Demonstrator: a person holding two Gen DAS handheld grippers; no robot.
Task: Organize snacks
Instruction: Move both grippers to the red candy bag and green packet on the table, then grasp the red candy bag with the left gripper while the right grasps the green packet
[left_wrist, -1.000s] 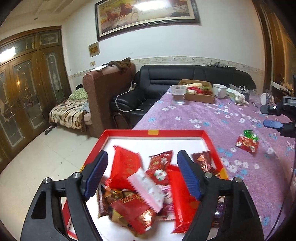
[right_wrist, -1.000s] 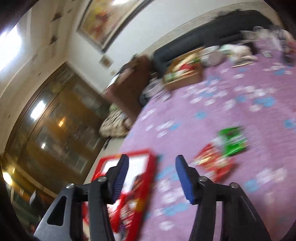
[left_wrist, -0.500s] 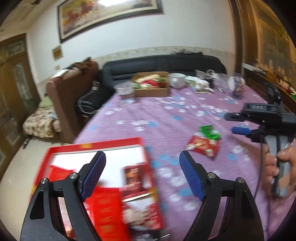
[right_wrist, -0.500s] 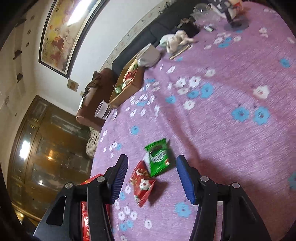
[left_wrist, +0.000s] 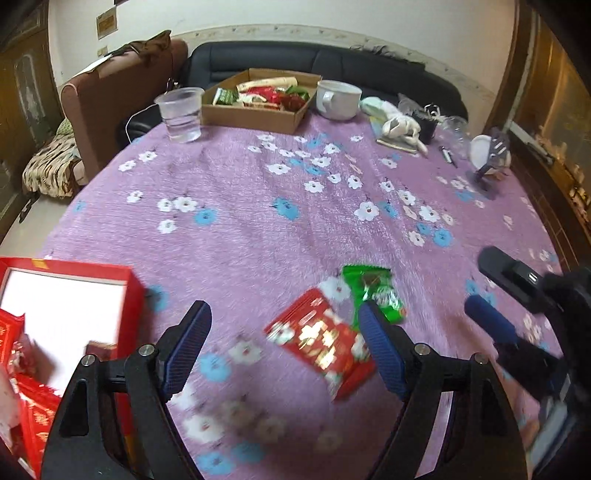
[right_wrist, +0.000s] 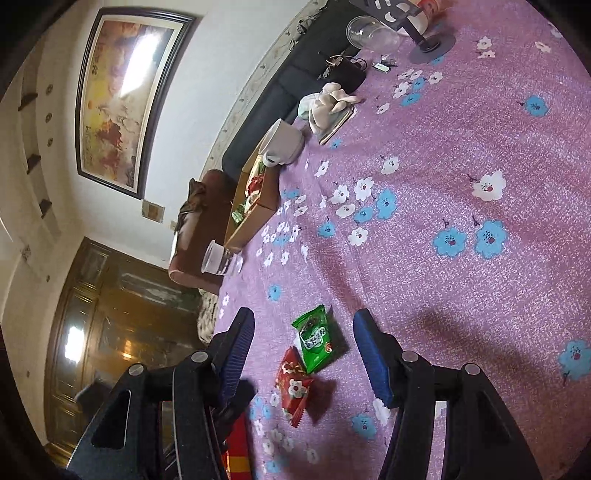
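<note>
A red snack packet and a green snack packet lie side by side on the purple flowered tablecloth. My left gripper is open and empty, hovering just above the red packet. A red box holding several red packets sits at the lower left. My right gripper is open and empty, with the green packet and red packet lying between its fingers below it. The right gripper also shows in the left wrist view at the right.
At the far side stand a cardboard box of snacks, a plastic cup of water, a white mug and a pale cloth bundle. A black sofa lies behind the table.
My left gripper has swung right, away from the red box, to above the two loose packets. My right gripper has closed in on the same packets.
</note>
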